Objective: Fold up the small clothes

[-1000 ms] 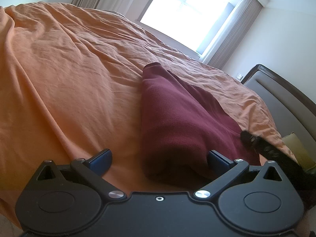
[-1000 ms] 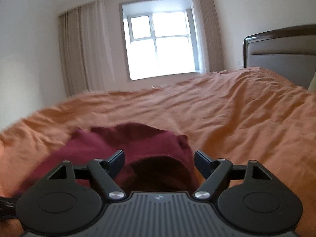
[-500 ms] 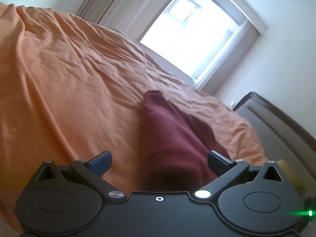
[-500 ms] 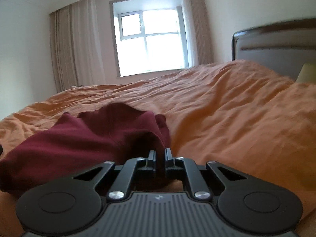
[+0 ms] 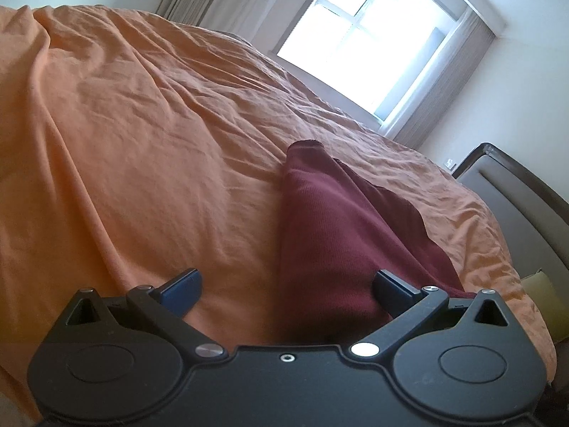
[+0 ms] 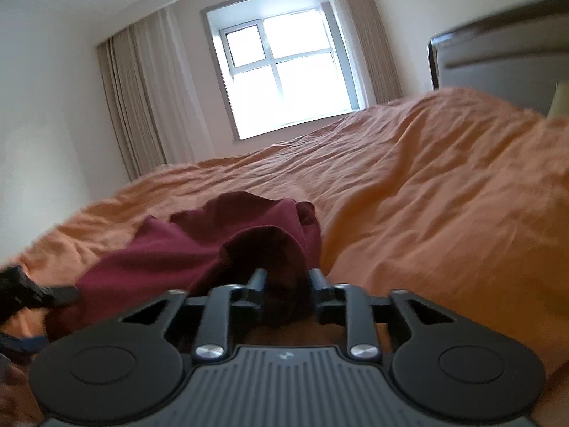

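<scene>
Lifting a bunched corner of the maroon garment [image 6: 249, 249] that half a second ago lay flat before its closed fingers, the right gripper [image 6: 284, 284] now pinches that cloth between them. The left gripper [image 5: 288, 284] stays spread wide, low over the orange bedspread [image 5: 142, 142], the garment's near edge lying between its fingers.
</scene>
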The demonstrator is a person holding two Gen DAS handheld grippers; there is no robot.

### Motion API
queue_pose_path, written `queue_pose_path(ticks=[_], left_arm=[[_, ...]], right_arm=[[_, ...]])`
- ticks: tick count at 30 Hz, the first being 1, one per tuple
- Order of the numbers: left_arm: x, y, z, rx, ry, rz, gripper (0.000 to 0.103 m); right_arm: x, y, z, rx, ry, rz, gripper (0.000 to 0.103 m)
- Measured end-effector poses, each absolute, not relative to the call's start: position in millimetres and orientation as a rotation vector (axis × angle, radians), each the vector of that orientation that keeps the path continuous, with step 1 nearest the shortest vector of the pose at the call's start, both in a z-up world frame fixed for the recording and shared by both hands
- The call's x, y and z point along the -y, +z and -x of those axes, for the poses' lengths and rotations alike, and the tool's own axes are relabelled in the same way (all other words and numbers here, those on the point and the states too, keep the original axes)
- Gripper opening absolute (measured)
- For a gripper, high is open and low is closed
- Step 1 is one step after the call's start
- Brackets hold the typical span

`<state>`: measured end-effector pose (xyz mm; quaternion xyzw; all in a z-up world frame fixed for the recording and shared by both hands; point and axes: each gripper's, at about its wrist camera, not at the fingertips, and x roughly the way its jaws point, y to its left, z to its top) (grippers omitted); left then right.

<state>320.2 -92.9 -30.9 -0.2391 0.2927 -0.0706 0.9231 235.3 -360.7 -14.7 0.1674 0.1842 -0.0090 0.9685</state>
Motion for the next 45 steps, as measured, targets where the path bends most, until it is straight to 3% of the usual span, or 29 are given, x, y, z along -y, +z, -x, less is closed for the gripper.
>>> queue_pose_path(ticks=[6,14,16,17,18,21,39,45], left_arm=[[96,-31,-325,-0.607,-0.139,0.483,0.103],[98,-32,-326,-0.611,-0.132,0.480,0.103],[97,-32,-326,-0.611,-0.133,0.484,0.103],[97,-32,-326,-0.612,-0.134,0.485,0.103],[97,-32,-327,-0.612,-0.134,0.484,0.103],[96,-32,-326,-0.608,-0.139,0.489,0.103],[82,-4,-344,-0.584,-0.219,0.417,0.102],[82,-14,-364,-0.664,-0.154,0.420,0.102]], right_arm=[[371,5,-255,-0.350,-0.005,-0.345,0.053],[371,2,-337,-0.546,0.085,-0.269,0.053],[375,0,-345,-0.559,0.082,-0.293,0.045],[376,-2,-346,-0.560,0.080,-0.297,0.028],[375,-4,-346,-0.560,0.083,-0.301,0.020],[375,-3,-339,-0.525,0.073,-0.281,0.011],[380,-15,-315,-0.495,0.004,-0.243,0.008],[372,-10,-300,-0.431,-0.018,-0.192,0.004]])
